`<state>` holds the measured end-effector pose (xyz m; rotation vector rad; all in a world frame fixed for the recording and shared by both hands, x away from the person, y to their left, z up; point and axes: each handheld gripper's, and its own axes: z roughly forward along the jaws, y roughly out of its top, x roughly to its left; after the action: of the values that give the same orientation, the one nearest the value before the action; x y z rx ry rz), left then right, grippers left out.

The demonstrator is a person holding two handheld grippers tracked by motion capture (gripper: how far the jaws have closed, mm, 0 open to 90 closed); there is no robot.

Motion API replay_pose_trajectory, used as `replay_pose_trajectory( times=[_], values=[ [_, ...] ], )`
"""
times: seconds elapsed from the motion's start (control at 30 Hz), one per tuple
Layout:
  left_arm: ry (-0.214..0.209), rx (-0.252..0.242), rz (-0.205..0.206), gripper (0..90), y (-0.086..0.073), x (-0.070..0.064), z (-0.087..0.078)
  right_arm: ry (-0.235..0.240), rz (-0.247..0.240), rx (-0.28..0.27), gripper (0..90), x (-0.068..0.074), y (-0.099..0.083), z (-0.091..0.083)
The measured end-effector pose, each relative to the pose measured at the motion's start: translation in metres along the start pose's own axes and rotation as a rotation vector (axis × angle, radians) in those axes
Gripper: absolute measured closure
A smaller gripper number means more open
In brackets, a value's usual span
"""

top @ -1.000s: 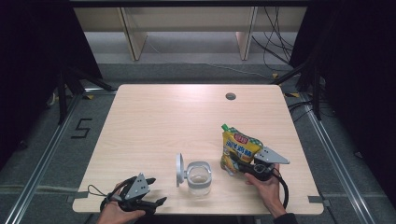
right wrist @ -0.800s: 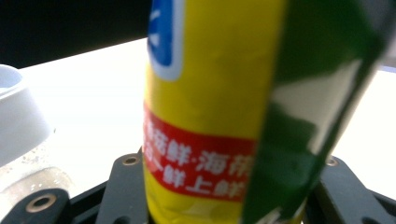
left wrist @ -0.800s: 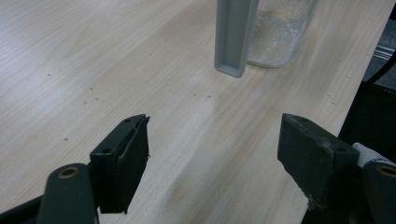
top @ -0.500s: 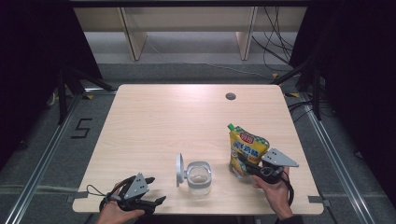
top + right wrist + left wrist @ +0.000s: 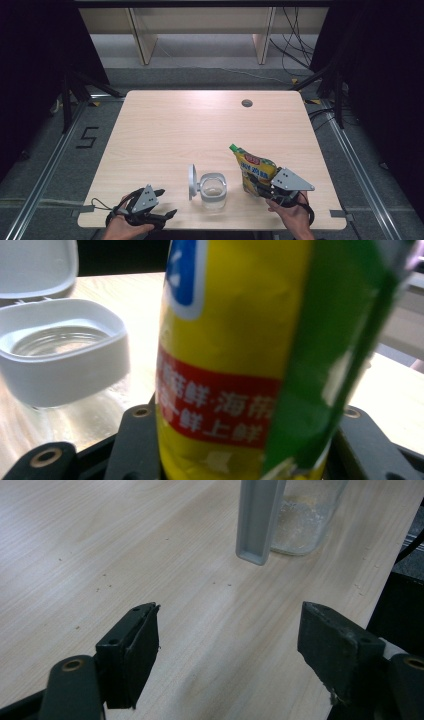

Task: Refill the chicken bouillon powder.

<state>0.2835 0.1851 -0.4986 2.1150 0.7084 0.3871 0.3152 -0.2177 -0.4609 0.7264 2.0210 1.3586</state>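
The right gripper clamps the soft, probably slippery pouch low; gripping mid-body seems steadier. The left gripper rests with fingers apart.

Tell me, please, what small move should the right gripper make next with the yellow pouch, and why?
Probably tilt the yellow pouch so its green spout comes over the open jar. The right gripper is shut on the pouch, which stands beside the jar, the lid is flipped up, and the spout points away.
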Motion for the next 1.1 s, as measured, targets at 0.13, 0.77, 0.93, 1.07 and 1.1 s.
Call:
replay_pose_trajectory(
  times=[0.13,0.77,0.93,1.07,1.1],
  values=[
    [0.004,0.007,0.013,24.1,0.0,0.001,-0.001,0.022,-0.036,0.021,53.9,0.008,0.005,-0.002],
    [0.009,0.021,0.001,21.4,0.001,0.002,-0.002,-0.028,-0.342,0.128,54.0,0.039,0.017,-0.015],
    [0.03,0.025,0.011,17.9,0.001,0.004,-0.003,-0.048,-0.426,0.161,54.0,0.043,0.02,-0.017],
    [0.029,0.033,0.013,17.1,0.001,0.004,-0.003,-0.063,-0.512,0.207,54.0,0.046,0.021,-0.017],
    [0.022,0.029,0.02,17.1,0.001,0.004,-0.003,-0.07,-0.511,0.22,54.0,0.048,0.021,-0.018]
  ],
)
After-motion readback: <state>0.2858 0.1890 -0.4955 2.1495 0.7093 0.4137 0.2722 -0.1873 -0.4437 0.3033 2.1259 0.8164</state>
